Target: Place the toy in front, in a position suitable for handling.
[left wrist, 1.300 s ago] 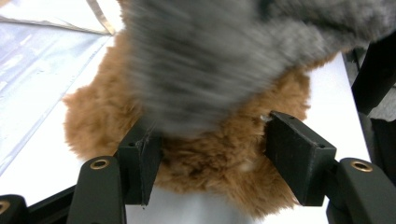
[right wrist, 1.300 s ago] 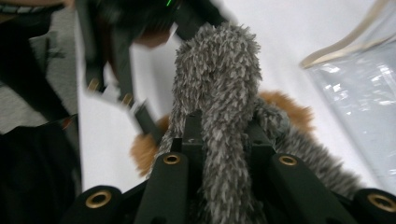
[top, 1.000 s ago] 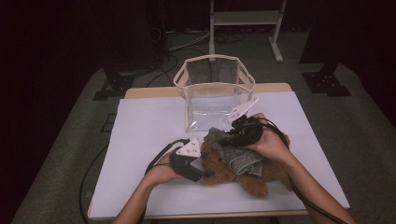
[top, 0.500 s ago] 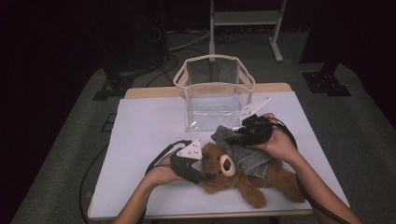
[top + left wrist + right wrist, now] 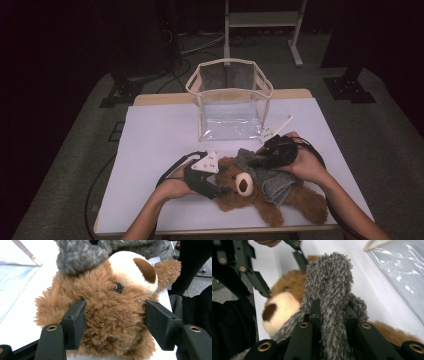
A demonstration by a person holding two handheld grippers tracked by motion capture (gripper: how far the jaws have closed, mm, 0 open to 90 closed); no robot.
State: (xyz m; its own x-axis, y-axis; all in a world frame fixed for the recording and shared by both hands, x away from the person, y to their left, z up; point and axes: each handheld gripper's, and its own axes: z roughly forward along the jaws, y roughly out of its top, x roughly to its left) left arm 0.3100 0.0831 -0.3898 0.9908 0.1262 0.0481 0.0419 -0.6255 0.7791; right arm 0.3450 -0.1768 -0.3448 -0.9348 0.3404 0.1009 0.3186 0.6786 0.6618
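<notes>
A brown teddy bear [image 5: 300, 197] lies on its back on the white table [image 5: 160, 130], head to the left. My left gripper [image 5: 220, 192] grips the head from the left side; in the left gripper view its jaws [image 5: 115, 320] press into the fur of the bear [image 5: 105, 297] on both sides. A grey fuzzy scarf [image 5: 272, 182] lies over the bear's neck and chest. My right gripper [image 5: 255, 161] is shut on one end of it, and in the right gripper view the scarf [image 5: 327, 275] stands up from between the closed jaws [image 5: 330, 307], above the bear's muzzle [image 5: 282, 307].
A clear plastic bag with beige trim [image 5: 230, 100] stands open-topped behind the bear at the table's middle, its wall showing in the right gripper view [image 5: 402, 272]. Cables trail from both grippers. The dark floor and a stand's legs [image 5: 260, 20] lie beyond the table.
My right gripper has drawn the scarf's end to the right and a little nearer and lower. The bear's face is more uncovered. The left gripper has stayed on the head.
</notes>
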